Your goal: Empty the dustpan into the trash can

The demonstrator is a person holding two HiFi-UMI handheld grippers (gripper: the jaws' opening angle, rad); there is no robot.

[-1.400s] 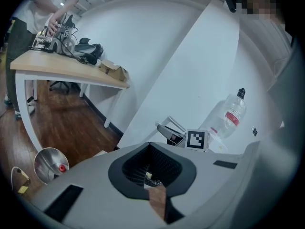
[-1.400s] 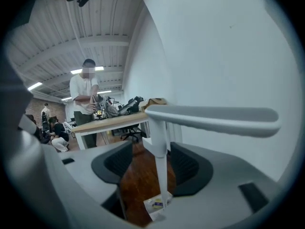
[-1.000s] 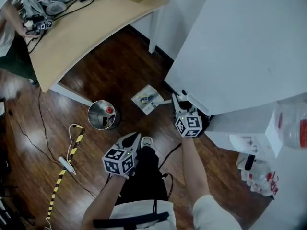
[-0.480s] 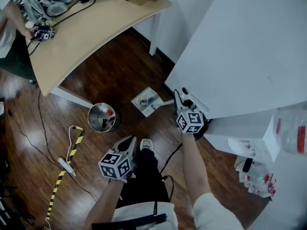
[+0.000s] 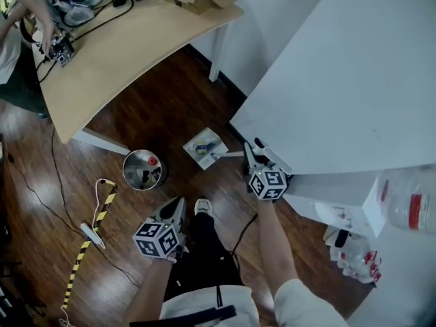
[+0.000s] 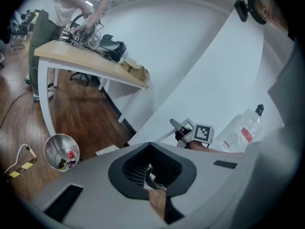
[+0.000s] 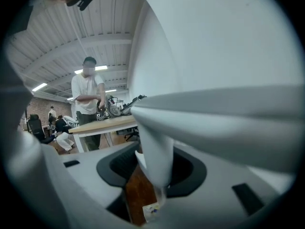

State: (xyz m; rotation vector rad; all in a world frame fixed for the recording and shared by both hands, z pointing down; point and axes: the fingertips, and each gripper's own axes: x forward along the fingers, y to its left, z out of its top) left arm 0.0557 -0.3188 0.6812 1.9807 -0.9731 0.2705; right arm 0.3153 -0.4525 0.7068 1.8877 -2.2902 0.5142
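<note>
Probably a lab or workshop: gear-strewn workbench (image 5: 129, 43) and ribbed industrial ceiling (image 7: 100, 27).

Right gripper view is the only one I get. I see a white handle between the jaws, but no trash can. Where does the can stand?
Observer: The head view shows the metal trash can on the wood floor, left of the dustpan and apart from it.
Operator: Is the can empty?
Observer: No. A red thing and dark bits lie inside.
Operator: Is the other gripper helping?
Observer: No. The left gripper is away from both, jaws together with nothing between them. Only the right gripper, whose jaws have just been closing, grips the handle.
</note>
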